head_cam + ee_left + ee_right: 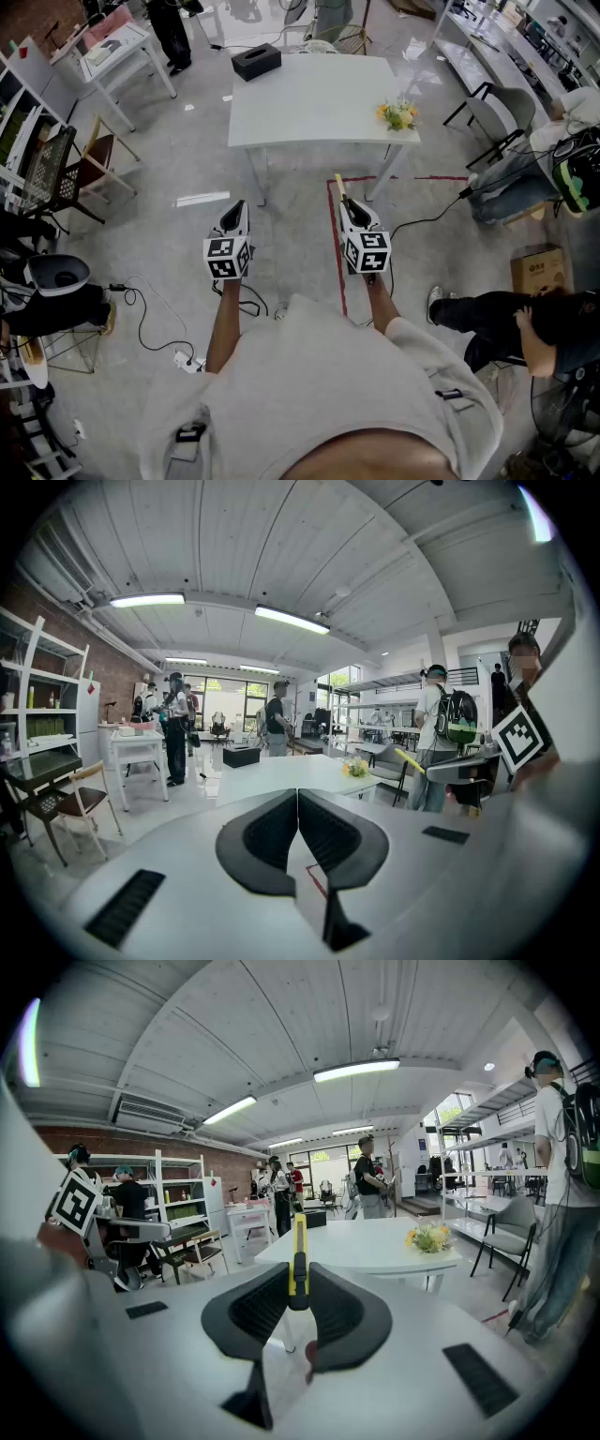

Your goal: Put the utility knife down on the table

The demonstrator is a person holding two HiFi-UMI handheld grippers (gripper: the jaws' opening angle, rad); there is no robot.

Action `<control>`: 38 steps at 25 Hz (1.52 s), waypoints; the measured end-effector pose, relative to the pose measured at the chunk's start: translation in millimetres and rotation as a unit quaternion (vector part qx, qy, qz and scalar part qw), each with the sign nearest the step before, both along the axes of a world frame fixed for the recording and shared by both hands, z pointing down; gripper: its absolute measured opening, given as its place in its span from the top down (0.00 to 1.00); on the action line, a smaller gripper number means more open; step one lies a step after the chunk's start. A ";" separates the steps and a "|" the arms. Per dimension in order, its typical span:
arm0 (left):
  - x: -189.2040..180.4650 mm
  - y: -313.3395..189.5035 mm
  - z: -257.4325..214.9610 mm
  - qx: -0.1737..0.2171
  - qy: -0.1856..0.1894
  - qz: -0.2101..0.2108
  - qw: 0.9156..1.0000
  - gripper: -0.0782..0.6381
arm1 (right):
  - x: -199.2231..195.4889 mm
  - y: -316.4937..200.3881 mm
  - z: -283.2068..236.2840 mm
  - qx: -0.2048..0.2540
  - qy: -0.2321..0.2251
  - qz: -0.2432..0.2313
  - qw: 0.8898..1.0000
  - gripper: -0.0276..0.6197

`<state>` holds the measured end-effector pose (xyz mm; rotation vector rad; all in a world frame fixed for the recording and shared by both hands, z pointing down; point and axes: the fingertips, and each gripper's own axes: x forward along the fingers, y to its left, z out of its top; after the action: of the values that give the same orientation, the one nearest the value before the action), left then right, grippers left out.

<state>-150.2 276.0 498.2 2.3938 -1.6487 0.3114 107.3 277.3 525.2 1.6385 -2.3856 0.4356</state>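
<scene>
Ahead, the white rectangular table (319,103) stood well apart from both grippers and had not yet been reached. The slim yellow-and-black utility knife (299,1265) was gripped between the closed black fingers (258,1309) of the right gripper (349,208), its tip projecting forward. The left gripper (298,808) was held alongside, its fingers pressed together on nothing. A clean set-down was judged to require a bare patch of tabletop, away from the small yellow flower bunch (398,114) and the black rectangular box (256,61). The knife should be lowered flat before release.
</scene>
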 end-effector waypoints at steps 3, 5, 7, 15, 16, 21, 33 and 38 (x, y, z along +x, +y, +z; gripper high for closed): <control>6.9 -4.8 -2.0 0.003 0.000 0.000 1.000 0.86 | 6.5 -6.1 -2.3 0.002 0.001 -0.002 1.000 0.83; 10.5 -7.7 -3.3 0.004 -0.002 0.000 1.000 0.86 | 9.5 -9.5 -3.8 0.005 0.002 -0.003 1.000 0.83; 13.8 -9.2 -3.9 0.005 -0.003 0.000 1.000 0.86 | 11.7 -11.2 -3.9 0.006 0.002 -0.004 1.000 0.83; 30.4 -18.3 -7.9 0.011 -0.008 -0.005 1.000 0.86 | 26.0 -21.1 -4.5 0.011 -0.009 -0.011 1.000 0.83; 32.6 -19.5 -8.2 0.011 -0.009 -0.006 1.000 0.86 | 27.9 -22.3 -3.7 0.010 -0.008 -0.012 1.000 0.83; 45.2 -20.9 -6.2 0.011 -0.009 -0.016 1.000 0.86 | 38.1 -28.1 -0.1 0.008 -0.006 -0.024 1.000 0.83; 59.0 -48.3 9.7 0.001 -0.006 -0.018 1.000 0.86 | 50.1 -59.6 11.2 0.001 -0.004 -0.025 1.000 0.83; 57.3 -79.4 14.3 0.001 -0.002 -0.013 1.000 0.86 | 46.9 -86.7 15.6 -0.001 0.001 -0.023 1.000 0.83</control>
<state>-92.9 196.6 512.5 2.3712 -1.6814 0.3100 154.2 190.5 540.8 1.5782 -2.4156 0.4296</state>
